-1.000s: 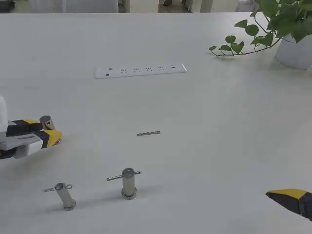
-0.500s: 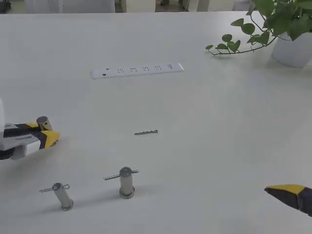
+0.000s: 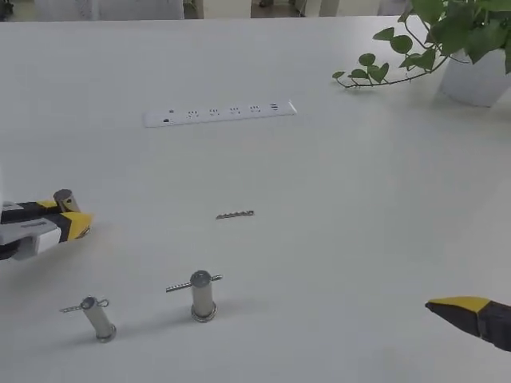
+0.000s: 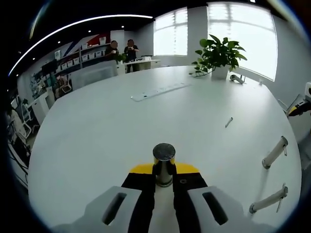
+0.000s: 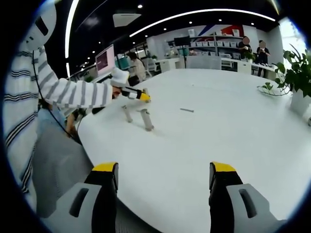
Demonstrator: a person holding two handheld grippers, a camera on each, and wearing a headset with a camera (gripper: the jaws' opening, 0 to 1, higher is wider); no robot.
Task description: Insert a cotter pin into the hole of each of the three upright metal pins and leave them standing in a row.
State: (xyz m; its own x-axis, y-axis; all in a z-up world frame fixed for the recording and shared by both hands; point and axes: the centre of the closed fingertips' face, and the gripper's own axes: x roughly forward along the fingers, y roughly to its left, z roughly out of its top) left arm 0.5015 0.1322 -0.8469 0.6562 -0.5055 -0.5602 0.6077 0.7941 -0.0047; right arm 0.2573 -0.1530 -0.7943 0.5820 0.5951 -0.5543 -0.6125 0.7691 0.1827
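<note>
Left gripper (image 4: 164, 177): jaws clamped on a metal pin (image 4: 164, 164), gripped by the shank, with the head standing proud of the yellow tips. This held pin is a short silvery cylinder with a flat, round, darker cap. In the head view the left gripper (image 3: 76, 223) enters from the left edge. The pin's foot is hidden behind a jaw, so contact with the table (image 3: 359, 199) cannot be confirmed.

Right gripper (image 5: 164, 177): jaws spread wide, nothing between them. In the head view it sits low at the right, well apart from the work.

Two further pins stand on the table, nearer the person than the left gripper. The second pin (image 3: 201, 295) is upright on a flared foot. A fitted cotter pin (image 3: 194, 282) passes through it just under the cap and projects on both sides. The third pin (image 3: 97, 317) stands to its left, apart from it, and appears to lean in the head view. It carries its own cotter (image 3: 86, 306) in the same position.

A loose cotter pin (image 3: 235, 215) lies flat on the table between the standing pins and a white power strip (image 3: 219, 113). A potted plant (image 3: 447, 32) occupies the far right corner.
</note>
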